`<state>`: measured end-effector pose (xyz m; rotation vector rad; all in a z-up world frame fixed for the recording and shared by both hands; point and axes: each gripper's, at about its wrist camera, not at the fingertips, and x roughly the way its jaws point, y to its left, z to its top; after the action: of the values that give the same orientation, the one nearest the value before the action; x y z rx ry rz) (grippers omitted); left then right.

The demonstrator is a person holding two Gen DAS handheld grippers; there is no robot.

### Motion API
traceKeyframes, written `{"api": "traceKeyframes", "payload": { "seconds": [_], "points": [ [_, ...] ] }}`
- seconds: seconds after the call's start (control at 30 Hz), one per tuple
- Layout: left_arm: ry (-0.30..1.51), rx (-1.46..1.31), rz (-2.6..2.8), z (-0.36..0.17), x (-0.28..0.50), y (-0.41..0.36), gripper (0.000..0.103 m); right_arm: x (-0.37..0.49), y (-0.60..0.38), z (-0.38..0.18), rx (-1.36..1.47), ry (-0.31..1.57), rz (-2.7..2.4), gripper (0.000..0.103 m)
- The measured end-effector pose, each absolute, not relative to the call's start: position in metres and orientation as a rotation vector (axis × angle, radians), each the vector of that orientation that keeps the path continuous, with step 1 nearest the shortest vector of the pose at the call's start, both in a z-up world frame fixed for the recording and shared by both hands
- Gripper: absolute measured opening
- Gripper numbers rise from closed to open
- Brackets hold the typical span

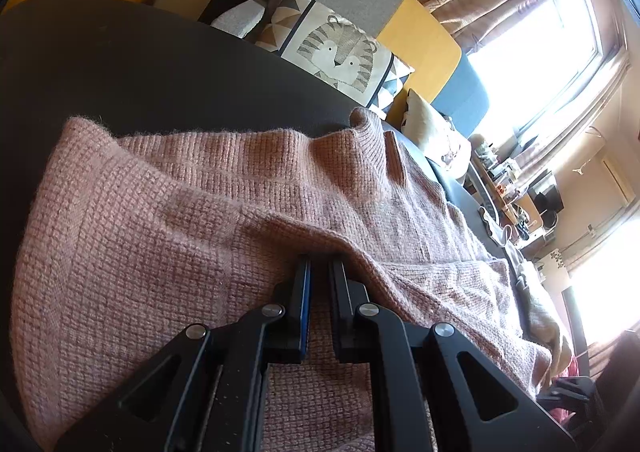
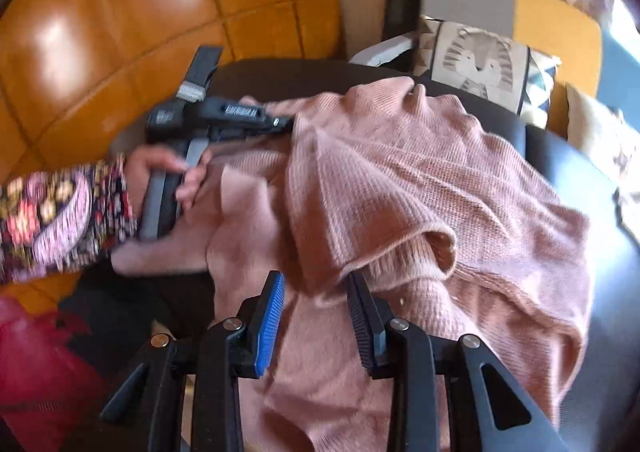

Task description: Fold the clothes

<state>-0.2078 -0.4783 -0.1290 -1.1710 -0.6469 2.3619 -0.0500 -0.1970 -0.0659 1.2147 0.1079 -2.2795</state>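
Folding in progress, by the look of it: a pink sweater (image 1: 200, 212) lies spread and rumpled on a dark table (image 1: 140, 64). The left gripper (image 1: 320, 272) has its fingers nearly closed, tips tucked under a raised fold just ahead of them; whether they pinch cloth cannot be told. The right gripper (image 2: 316, 284) stands well open, a bunched sleeve (image 2: 400, 248) between and just beyond its fingertips, nothing clamped. Such placement suits lifting one layer over another. A hand (image 2: 160, 180) grips the left tool's handle.
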Motion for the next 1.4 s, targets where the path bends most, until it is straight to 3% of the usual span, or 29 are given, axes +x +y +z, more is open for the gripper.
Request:
{"api": "traceKeyframes", "payload": {
  "seconds": [0.07, 0.2, 0.3, 0.53, 0.77, 0.87, 0.9, 0.97, 1.0, 1.03, 1.33, 1.4],
  "points": [
    [-0.66, -1.169, 2.354, -0.13, -0.208, -0.479, 0.009, -0.059, -0.203, -0.075, 1.255, 0.076, -2.25, 0.033],
    [-0.697, -1.161, 2.331, -0.134, -0.211, -0.48, 0.009, -0.067, -0.215, -0.08, 1.273, 0.023, -2.188, 0.008],
    [-0.708, -1.153, 2.325, -0.135, -0.211, -0.481, 0.009, -0.082, -0.2, -0.065, 1.215, -0.156, -2.199, 0.004],
    [-0.713, -1.142, 2.319, -0.137, -0.211, -0.48, 0.009, -0.135, -0.141, -0.039, 1.096, -0.635, -2.28, 0.004],
    [-0.718, -1.141, 2.307, -0.138, -0.213, -0.479, 0.009, -0.197, -0.064, -0.088, 1.223, -1.056, -2.379, 0.004],
    [-0.717, -1.142, 2.31, -0.137, -0.212, -0.478, 0.01, -0.206, -0.049, -0.111, 1.297, -1.115, -2.398, 0.01],
    [-0.716, -1.142, 2.311, -0.137, -0.212, -0.477, 0.01, -0.203, -0.047, -0.113, 1.293, -1.135, -2.401, 0.017],
    [-0.715, -1.141, 2.311, -0.137, -0.213, -0.477, 0.01, -0.196, -0.042, -0.117, 1.284, -1.175, -2.406, 0.019],
    [-0.714, -1.142, 2.31, -0.137, -0.214, -0.476, 0.01, -0.193, -0.039, -0.119, 1.279, -1.195, -2.408, 0.026],
    [-0.714, -1.142, 2.308, -0.138, -0.214, -0.476, 0.01, -0.191, -0.045, -0.118, 1.273, -1.161, -2.416, 0.027],
    [-0.687, -1.142, 2.333, -0.137, -0.211, -0.473, 0.01, -0.191, -0.188, -0.064, 1.16, -0.287, -2.431, 0.026],
    [-0.689, -1.143, 2.333, -0.137, -0.211, -0.474, 0.01, -0.203, -0.218, -0.067, 1.187, -0.201, -2.372, 0.023]
  ]
}}
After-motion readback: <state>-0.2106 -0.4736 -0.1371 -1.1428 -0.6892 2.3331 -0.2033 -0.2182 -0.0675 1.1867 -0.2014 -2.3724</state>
